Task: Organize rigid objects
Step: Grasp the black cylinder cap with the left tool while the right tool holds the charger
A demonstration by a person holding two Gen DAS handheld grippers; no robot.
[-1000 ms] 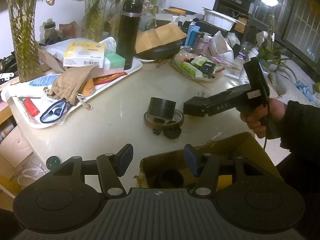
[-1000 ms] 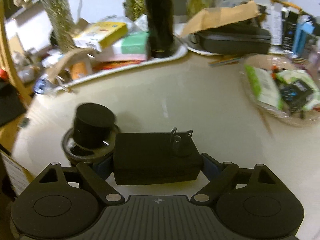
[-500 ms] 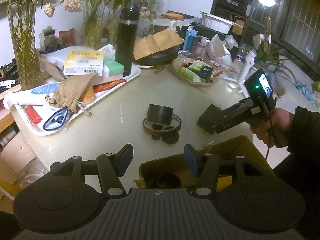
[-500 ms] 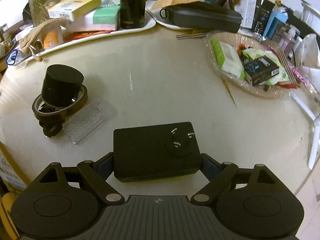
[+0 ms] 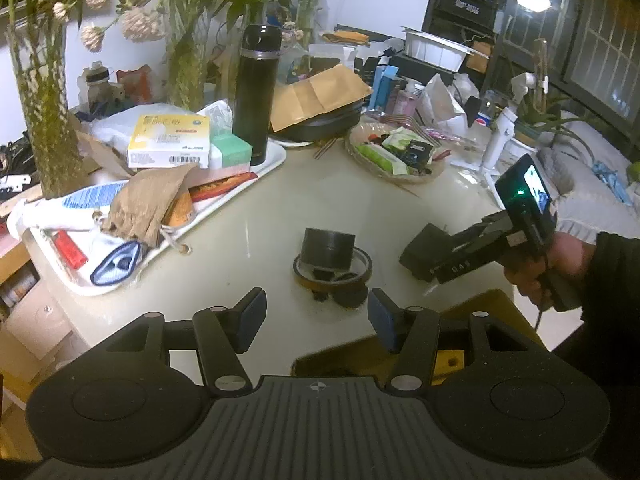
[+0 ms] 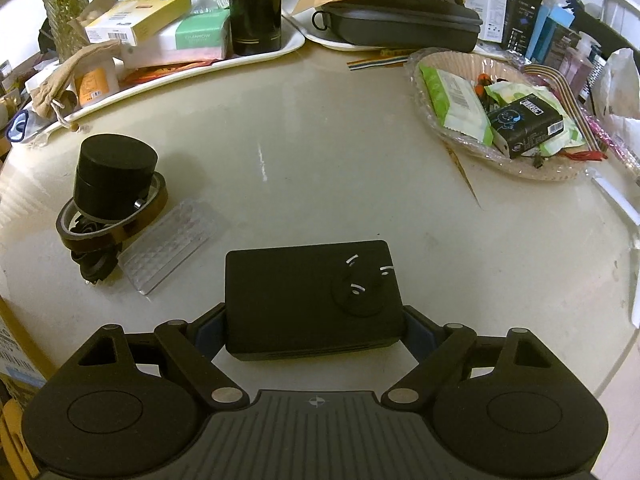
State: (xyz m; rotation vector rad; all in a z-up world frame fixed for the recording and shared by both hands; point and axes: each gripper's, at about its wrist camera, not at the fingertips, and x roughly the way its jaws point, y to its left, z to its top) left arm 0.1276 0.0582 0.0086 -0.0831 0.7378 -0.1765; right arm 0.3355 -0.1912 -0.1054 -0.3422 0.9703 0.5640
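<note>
My right gripper point(image 6: 312, 334) is shut on a black power adapter point(image 6: 308, 292), its plug prongs facing up, held just above the pale table point(image 6: 340, 152). In the left wrist view the adapter point(image 5: 420, 246) hangs right of a black cylinder point(image 5: 327, 246) that stands inside an amber tape roll point(image 5: 362, 270). The same cylinder point(image 6: 114, 172), the tape roll point(image 6: 154, 206) and a clear ribbed plastic piece point(image 6: 172, 248) lie left of the adapter. My left gripper point(image 5: 316, 316) stands open and empty over the table edge, above an open cardboard box point(image 5: 476, 306).
A white tray point(image 5: 264, 168) at the left carries boxes, a brown pouch and a tall black flask point(image 5: 256, 96). A wicker basket of packets point(image 6: 500, 120) sits at the right, a black zip case point(image 6: 400, 24) behind it. Plant vases line the back.
The right gripper has carried the adapter rightward, away from the cylinder and tape roll, and tilted further down. The left gripper has stayed open and nearly still.
</note>
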